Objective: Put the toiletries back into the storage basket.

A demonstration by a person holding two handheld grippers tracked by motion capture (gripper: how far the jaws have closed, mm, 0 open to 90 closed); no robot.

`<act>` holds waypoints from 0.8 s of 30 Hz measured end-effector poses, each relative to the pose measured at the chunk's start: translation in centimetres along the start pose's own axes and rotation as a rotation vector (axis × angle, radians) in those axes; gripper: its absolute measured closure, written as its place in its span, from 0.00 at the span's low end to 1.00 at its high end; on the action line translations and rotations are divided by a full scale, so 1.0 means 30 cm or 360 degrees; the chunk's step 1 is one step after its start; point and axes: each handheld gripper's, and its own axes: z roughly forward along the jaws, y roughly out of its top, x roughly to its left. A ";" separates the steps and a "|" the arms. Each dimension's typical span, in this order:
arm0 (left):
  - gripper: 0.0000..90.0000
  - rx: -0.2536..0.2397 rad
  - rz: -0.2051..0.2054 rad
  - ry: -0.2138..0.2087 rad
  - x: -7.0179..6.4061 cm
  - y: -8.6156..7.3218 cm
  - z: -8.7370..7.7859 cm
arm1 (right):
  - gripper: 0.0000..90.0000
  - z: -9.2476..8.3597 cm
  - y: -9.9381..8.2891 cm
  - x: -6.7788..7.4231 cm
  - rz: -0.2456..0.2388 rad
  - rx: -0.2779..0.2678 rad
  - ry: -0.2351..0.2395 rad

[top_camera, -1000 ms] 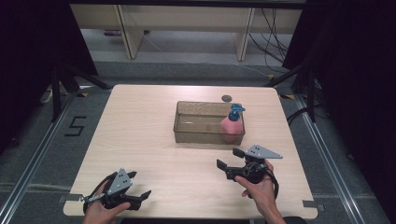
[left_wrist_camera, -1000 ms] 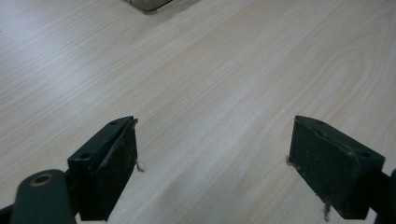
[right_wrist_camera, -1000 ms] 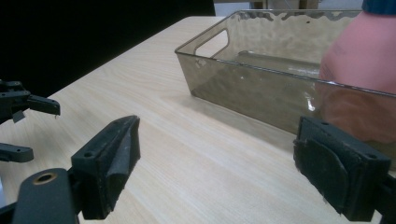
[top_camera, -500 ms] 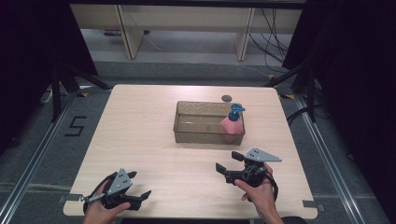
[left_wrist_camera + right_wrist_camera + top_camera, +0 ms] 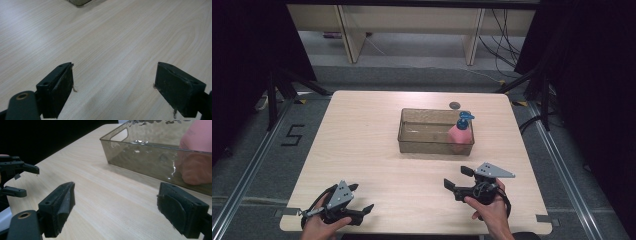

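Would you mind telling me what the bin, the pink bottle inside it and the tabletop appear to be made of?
The bin looks like smoky see-through plastic: glossy walls show the bottle through them. The pink bottle seems opaque matt plastic with a blue pump top. The tabletop looks like pale wood-grain laminate, smooth with a faint sheen; solid wood cannot be ruled out.

The right gripper (image 5: 116,212) has its two black fingers (image 5: 58,207) spread wide, with bare pale wood desk (image 5: 105,195) between them. Ahead of the fingers stands a clear smoky bin (image 5: 140,157), and inside it, beyond the right-hand finger, a pink bottle (image 5: 197,150) shows through the wall. Far off past the left-hand finger, the left gripper (image 5: 15,180) sits with its fingers apart.
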 end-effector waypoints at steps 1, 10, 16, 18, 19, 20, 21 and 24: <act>0.17 -0.0001 -0.0001 0.0002 0.000 0.000 0.000 | 0.18 0.000 -0.003 0.002 0.0016 0.0009 0.0005; 0.17 -0.0002 0.0000 0.0000 -0.001 0.001 -0.001 | 0.18 -0.019 -0.014 0.006 -0.0008 0.0029 -0.0014; 0.17 -0.0004 0.0000 -0.0001 -0.001 0.000 0.000 | 0.18 -0.024 -0.027 0.010 0.0019 0.0031 -0.0018; 0.17 -0.0001 0.0005 0.0001 -0.001 0.001 -0.001 | 0.18 -0.030 -0.031 0.010 0.0016 0.0039 -0.0013; 0.17 -0.0001 0.0009 0.0002 0.000 0.001 -0.001 | 0.18 -0.026 -0.034 0.008 0.0013 0.0036 -0.0012; 0.17 -0.0014 -0.0012 -0.0005 -0.003 0.000 0.000 | 0.18 -0.028 -0.037 0.011 0.0023 0.0016 -0.0015; 0.17 0.0007 0.0015 0.0004 0.001 0.001 -0.002 | 0.18 -0.028 -0.040 0.008 -0.0002 0.0019 -0.0031; 0.17 -0.0006 -0.0005 -0.0002 -0.002 0.001 0.000 | 0.17 -0.032 -0.046 0.013 0.0023 0.0015 0.0002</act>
